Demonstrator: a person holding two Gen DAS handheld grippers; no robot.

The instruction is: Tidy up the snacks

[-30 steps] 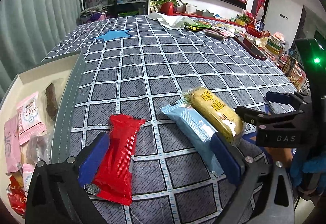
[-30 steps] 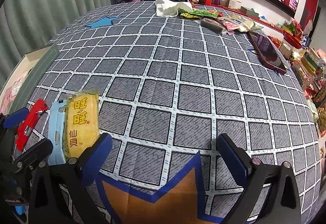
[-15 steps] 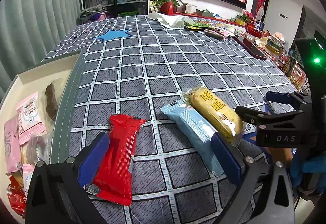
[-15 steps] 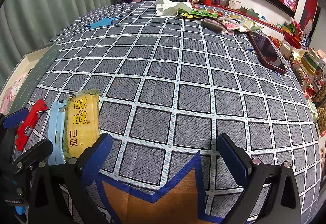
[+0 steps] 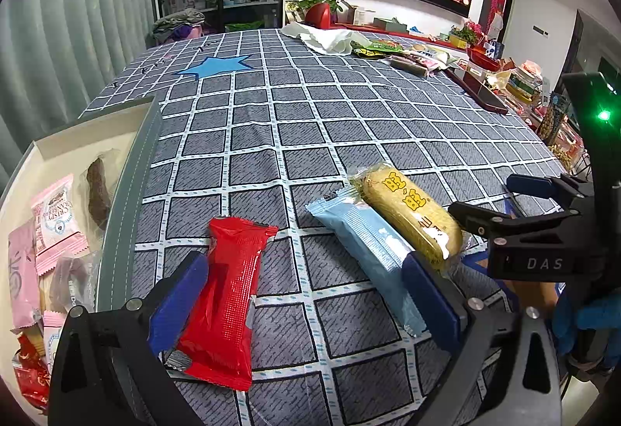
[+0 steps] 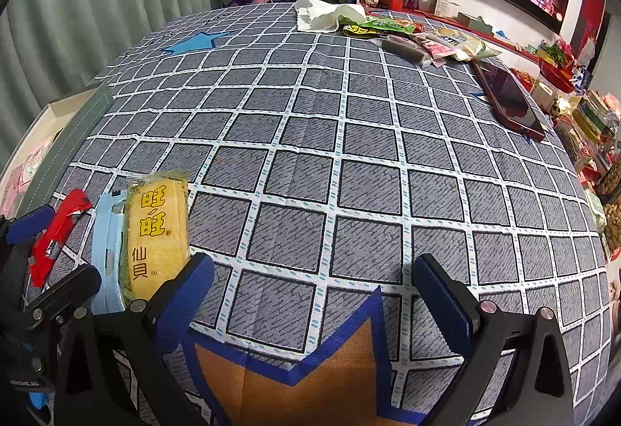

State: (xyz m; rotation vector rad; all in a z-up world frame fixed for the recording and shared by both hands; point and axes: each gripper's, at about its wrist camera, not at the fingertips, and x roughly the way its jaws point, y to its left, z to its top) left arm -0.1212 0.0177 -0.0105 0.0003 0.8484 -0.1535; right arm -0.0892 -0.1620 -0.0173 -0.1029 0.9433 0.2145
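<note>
The left tongs (image 5: 306, 294) are spread wide and pinch nothing. The red snack (image 5: 229, 294) lies just by the pad at 9 o'clock, and it looks like it is touching that pad. The blue snack (image 5: 368, 251) lies by the pad at 3 o'clock, and the yellow snack (image 5: 411, 208) rests against the blue one on its far side. The right tongs (image 6: 312, 294) are spread wide too, over bare tablecloth (image 6: 349, 154), with the yellow snack by the pad at 9 o'clock.

What could go wrong? The two pads of the left tongs sit near two different snacks — if they close here, they may catch the edge of both, or push the red one away and grab nothing. The wrappers look shiny and slippery, so a snack held by its end could slide out on the way to the box (image 5: 128, 193) at 9 o'clock. The right tongs are close by at 3 o'clock, so the two could bump.

Next to the picture from one second ago, almost nothing is different — both tongs and all three snacks sit in the same places.
</note>
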